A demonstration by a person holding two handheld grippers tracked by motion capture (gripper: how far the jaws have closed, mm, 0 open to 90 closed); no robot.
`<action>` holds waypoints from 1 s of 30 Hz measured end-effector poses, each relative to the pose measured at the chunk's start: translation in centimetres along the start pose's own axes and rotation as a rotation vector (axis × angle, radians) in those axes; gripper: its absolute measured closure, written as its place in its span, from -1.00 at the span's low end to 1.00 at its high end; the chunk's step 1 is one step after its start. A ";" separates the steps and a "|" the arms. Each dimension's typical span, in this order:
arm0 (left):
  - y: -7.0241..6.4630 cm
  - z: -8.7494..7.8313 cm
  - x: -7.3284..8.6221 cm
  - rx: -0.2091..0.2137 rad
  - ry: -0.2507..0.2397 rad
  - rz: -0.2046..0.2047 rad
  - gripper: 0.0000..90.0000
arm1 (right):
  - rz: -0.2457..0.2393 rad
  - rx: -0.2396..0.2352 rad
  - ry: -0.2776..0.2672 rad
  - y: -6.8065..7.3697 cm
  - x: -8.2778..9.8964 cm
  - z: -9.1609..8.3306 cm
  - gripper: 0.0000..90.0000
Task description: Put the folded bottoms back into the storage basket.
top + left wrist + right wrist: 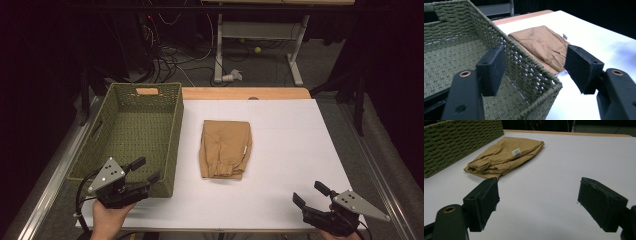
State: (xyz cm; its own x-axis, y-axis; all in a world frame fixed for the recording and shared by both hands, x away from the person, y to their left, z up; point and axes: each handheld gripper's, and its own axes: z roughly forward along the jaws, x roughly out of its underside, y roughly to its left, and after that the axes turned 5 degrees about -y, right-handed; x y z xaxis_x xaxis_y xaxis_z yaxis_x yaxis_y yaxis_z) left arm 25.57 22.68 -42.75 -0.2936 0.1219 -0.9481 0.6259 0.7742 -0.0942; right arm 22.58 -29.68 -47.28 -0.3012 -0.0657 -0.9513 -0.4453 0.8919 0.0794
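Plainly, with both the left hand-held gripper [147, 170] and the right hand-held gripper [311, 194] released and empty, the folded trousers [225, 148] ahead could be unfolded if pinched by one layer.

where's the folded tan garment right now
In the high view the folded tan garment lies flat mid-table on the white sheet, just right of the green woven basket, untouched.

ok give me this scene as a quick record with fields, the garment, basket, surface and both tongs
garment: folded tan trousers, lying flat on the table, white label showing
basket: green woven basket, nothing inside, to the left of the trousers and apart from them
surface: white table
left tongs: open, holding nothing, over the basket's near corner
right tongs: open, holding nothing, at the table's near right
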 end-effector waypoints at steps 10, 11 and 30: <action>-0.7 0.9 -0.5 0.022 0.000 0.008 -0.30 | 0.000 -0.001 -0.001 0.0 0.0 0.0 -0.59; -0.7 1.0 -0.5 0.025 -0.002 0.007 -0.30 | -0.001 -0.002 -0.001 0.0 0.0 0.0 -0.59; -1.7 2.2 -0.8 0.065 0.009 0.004 -0.30 | -0.001 -0.003 -0.001 0.0 0.0 0.0 -0.59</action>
State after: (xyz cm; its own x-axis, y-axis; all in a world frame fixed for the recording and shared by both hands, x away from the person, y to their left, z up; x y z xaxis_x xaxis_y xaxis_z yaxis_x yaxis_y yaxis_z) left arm 26.34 19.88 -42.48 -0.2974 0.1309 -0.9458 0.6728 0.7316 -0.1103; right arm 22.55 -29.70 -47.28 -0.3001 -0.0665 -0.9516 -0.4486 0.8902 0.0792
